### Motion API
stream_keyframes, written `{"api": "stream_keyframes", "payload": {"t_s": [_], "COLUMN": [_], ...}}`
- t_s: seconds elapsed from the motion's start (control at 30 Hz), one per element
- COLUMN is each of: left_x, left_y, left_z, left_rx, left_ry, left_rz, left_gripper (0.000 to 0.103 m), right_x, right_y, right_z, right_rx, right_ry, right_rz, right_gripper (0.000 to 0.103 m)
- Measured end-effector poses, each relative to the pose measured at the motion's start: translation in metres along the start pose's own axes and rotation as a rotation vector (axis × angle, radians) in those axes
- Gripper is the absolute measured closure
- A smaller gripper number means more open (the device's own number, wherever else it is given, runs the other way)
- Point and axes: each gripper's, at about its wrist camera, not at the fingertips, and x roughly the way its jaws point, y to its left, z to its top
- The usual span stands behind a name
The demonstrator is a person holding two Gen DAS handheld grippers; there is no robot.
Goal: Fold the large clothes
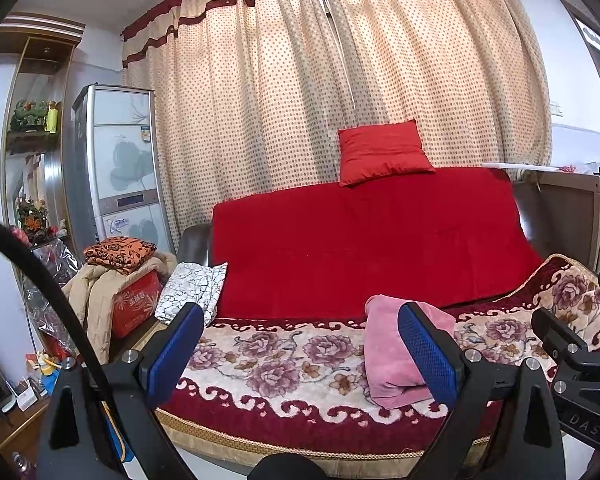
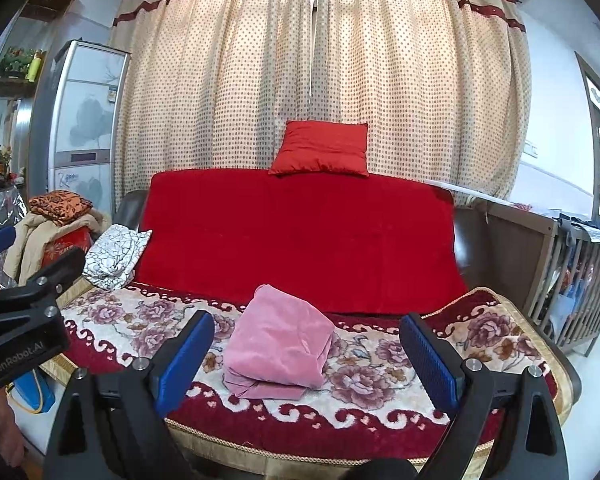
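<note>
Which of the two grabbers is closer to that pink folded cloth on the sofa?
Right, it seems. The right gripper points straight at the pink cloth, centred between its open fingers. The left gripper sits further left; the cloth lies by its right finger. Neither touches it.

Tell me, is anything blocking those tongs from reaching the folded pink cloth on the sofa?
Nothing visible. The right tongs hang open before the folded pink velvety cloth on the flowered sofa blanket, with only open air between.
</note>
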Motion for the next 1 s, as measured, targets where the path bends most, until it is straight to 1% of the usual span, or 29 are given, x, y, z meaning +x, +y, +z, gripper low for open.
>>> {"api": "stream_keyframes", "payload": {"t_s": [0.5,0.77,0.87,1.0], "left_x": [0.001,0.002,0.003,0.001], "left_y": [0.002,0.014,0.016,0.014], "left_z": [0.0,0.002,0.001,0.001], "left_rx": [-0.002,-0.026,-0.033,-0.024], "left_ry": [0.001,-0.008,-0.004,-0.009], "left_rz": [0.011,0.053,0.051,0.047], "left_gripper": [0.005,0.005,0.005,0.005], "right_x": [0.002,0.0,0.0,0.002], "right_y": [0.0,-0.014,-0.017,-0.014], "right_z": [-0.002,0.001,0.001,0.001], "right_rx": [0.001,0.041,0.052,0.034], "right_ry": [0.01,0.005,0.006,0.009], "right_rz": [-0.002,-0.031,-0.031,-0.027], "right_gripper": [0.007,0.007,0.007,0.007]}}
